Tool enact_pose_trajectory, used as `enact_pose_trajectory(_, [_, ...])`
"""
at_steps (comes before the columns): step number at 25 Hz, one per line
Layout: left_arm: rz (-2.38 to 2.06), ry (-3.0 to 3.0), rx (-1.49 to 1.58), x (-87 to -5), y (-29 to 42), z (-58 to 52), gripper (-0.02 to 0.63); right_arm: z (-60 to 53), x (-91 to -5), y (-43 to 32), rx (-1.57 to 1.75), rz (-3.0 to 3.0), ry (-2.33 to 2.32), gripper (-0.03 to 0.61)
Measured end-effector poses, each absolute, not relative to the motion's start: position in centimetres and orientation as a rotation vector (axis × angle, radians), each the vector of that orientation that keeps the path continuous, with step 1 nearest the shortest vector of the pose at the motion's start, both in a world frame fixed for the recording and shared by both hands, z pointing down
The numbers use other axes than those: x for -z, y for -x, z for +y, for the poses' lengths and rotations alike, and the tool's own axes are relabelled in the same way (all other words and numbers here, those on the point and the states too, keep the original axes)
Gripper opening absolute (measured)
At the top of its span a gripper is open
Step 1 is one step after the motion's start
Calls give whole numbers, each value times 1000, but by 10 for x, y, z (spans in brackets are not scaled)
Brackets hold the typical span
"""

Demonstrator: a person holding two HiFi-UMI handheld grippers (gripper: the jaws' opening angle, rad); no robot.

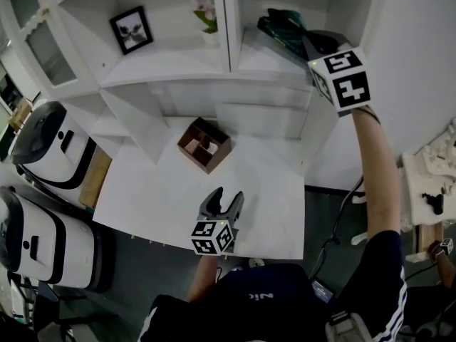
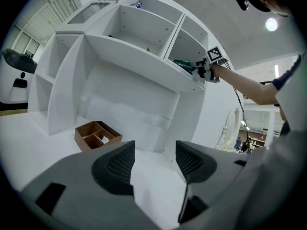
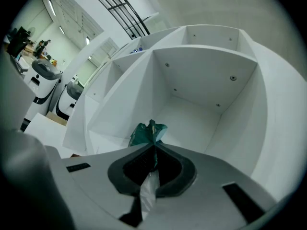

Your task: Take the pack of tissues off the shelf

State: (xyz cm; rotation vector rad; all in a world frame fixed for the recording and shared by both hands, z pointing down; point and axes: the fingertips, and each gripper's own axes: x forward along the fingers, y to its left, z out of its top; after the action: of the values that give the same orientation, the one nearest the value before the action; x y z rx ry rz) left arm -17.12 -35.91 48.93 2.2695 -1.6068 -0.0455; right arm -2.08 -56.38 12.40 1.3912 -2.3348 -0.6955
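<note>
The pack of tissues [image 1: 280, 24] is dark green and lies in the upper right compartment of the white shelf [image 1: 178, 66]. My right gripper [image 1: 298, 37] reaches into that compartment and is shut on the pack's near end. In the right gripper view the jaws meet on the crumpled green wrapper [image 3: 146, 132], and a strip of it runs down between them at my right gripper [image 3: 153, 150]. My left gripper [image 1: 226, 199] hovers low over the white table [image 1: 274, 205], open and empty; its left gripper view [image 2: 154, 159] shows only table between the pads.
A brown wooden divided box [image 1: 204, 144] stands on the table below the shelf. A framed picture [image 1: 131, 30] and a small potted flower [image 1: 207, 16] occupy the compartment to the left. White and black appliances [image 1: 43, 148] stand on the floor at the left.
</note>
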Motion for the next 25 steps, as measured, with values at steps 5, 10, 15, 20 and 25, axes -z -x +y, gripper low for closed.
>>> enact_pose_trajectory(5, [-1593,-2278,44,-491,166,-351,264,-534,-115,12,736,-2359,-1418,9])
enact_pose_trajectory(10, [-1572,-2287,37,-492,161,-343,262,-503,-109,9,778,-2379,-1421,9])
enact_pose_trajectory(15, [-1553,-2310,28,-491,155,-336,261,-475,-105,6,812,-2382,-1430,9])
enact_pose_trajectory(20, [-1533,-2326,24,-492,148,-329,259,-454,-115,-1,827,-2366,-1424,9])
enact_pose_trajectory(25, [-1528,-2326,15,-495,150,-323,258,-434,-130,-1,837,-2376,-1377,9])
